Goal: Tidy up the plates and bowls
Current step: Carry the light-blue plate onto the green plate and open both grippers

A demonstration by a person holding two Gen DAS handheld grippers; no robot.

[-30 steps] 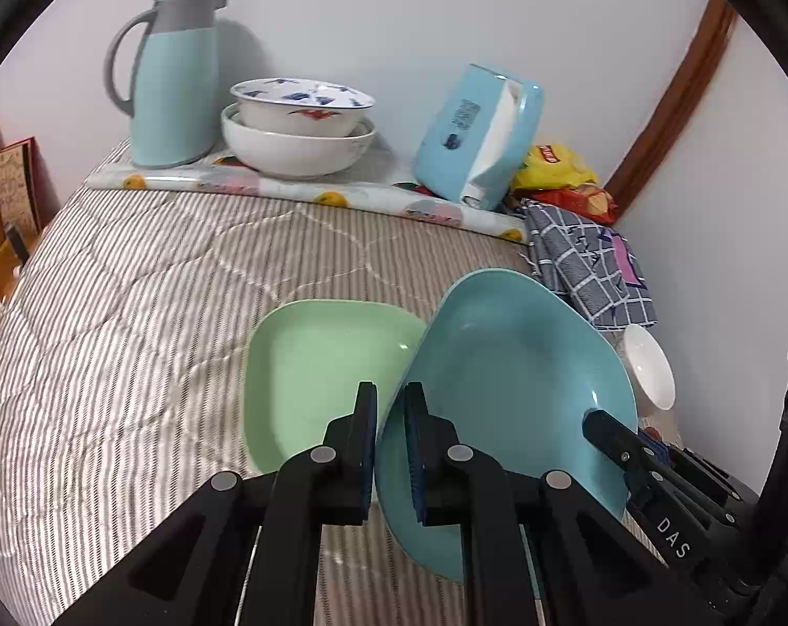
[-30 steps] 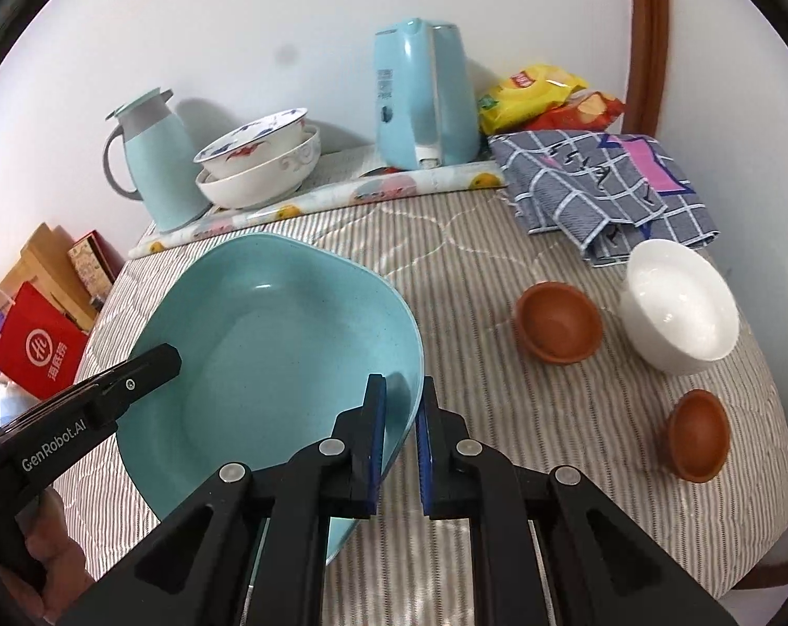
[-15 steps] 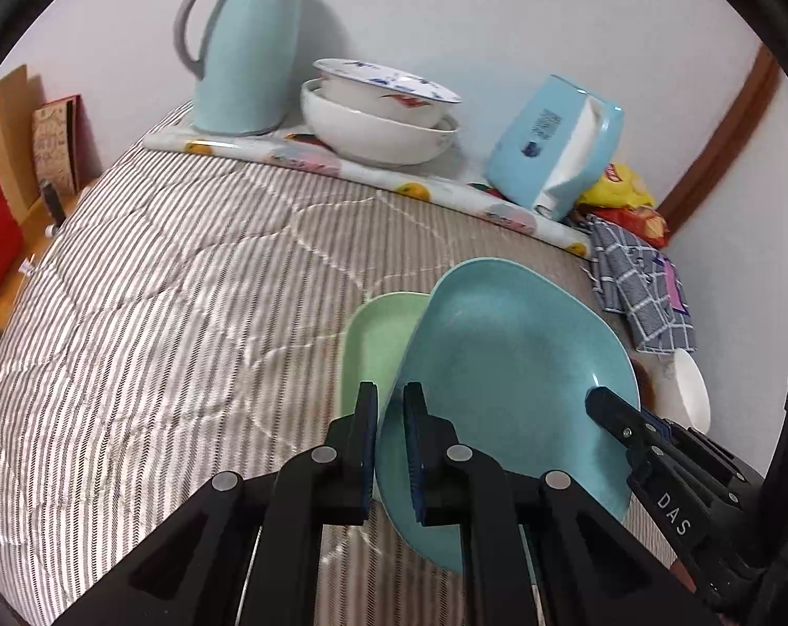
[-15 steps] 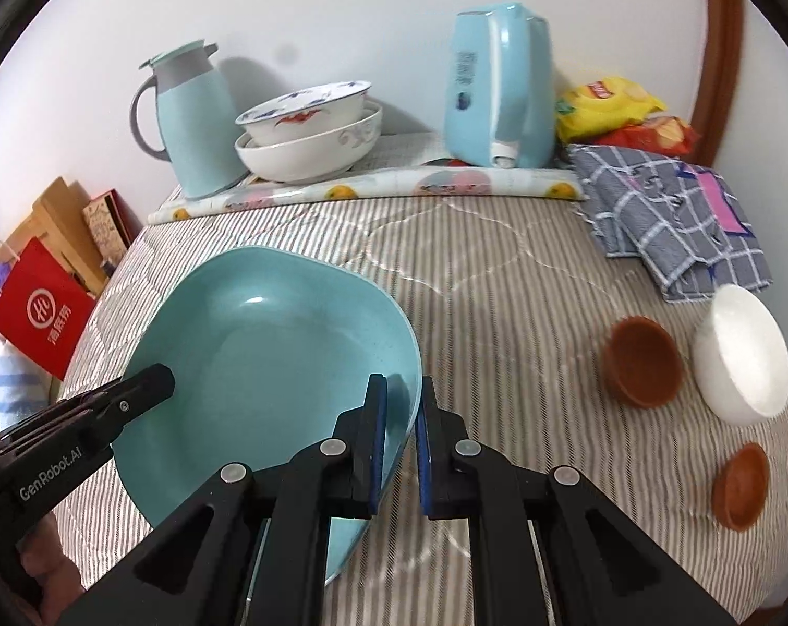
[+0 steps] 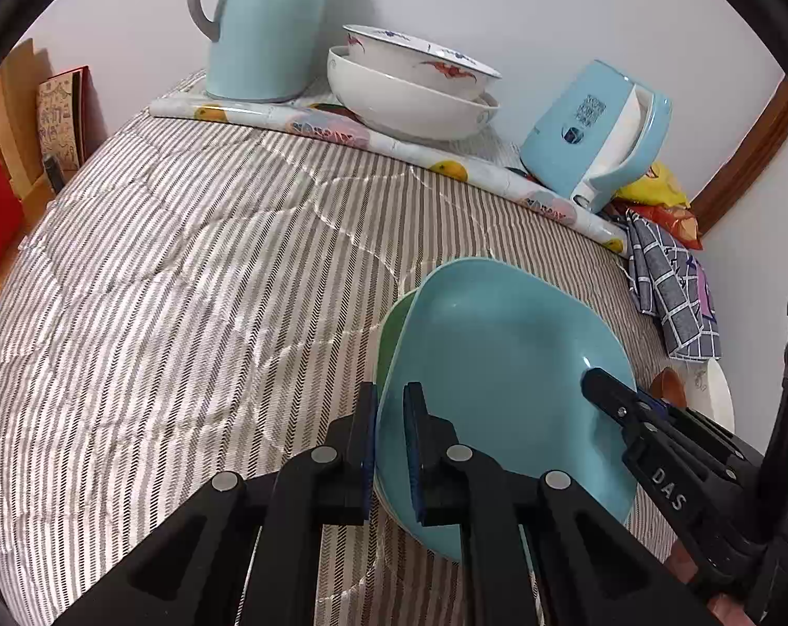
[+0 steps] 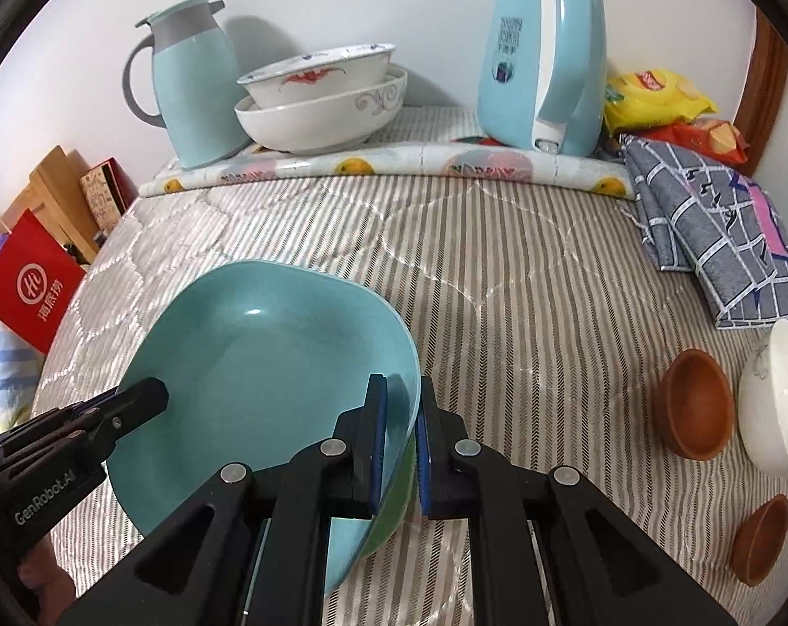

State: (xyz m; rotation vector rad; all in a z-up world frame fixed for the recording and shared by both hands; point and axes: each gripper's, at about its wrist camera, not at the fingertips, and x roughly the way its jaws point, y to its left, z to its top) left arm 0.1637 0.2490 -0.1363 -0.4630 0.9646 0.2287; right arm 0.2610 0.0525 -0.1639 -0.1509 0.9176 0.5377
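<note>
- Blue plate (image 5: 498,381) now over the green plate (image 5: 391,336); a second ago beside it, with most of the green plate exposed. Only a thin green crescent visible at the left edge in the left wrist view, and a green sliver (image 6: 394,501) beneath the blue rim in the right wrist view.
- Implication: stacking step close to done. Full seating not confirmed; blue plate appears slightly tilted, near edge raised.
- Left gripper (image 5: 391,448): jaws nearly closed, clamped on the near-left rim of the blue plate. Contact with the green plate underneath not determinable.
- Right gripper (image 6: 399,443): jaws narrow, closed on the right rim of the blue plate; green rim just below the jaws, whether inside the grip not determinable.
- Location: both plates on the striped quilt (image 5: 185,287), near front, well apart from the stacked white bowls (image 6: 320,99) at the wall.
- Remaining items: two brown bowls (image 6: 696,407) and a white bowl (image 6: 774,396) to the right, not yet stacked.
- Next step, as judged: lower until level, release both grips, check for sliding on the soft quilt.
</note>
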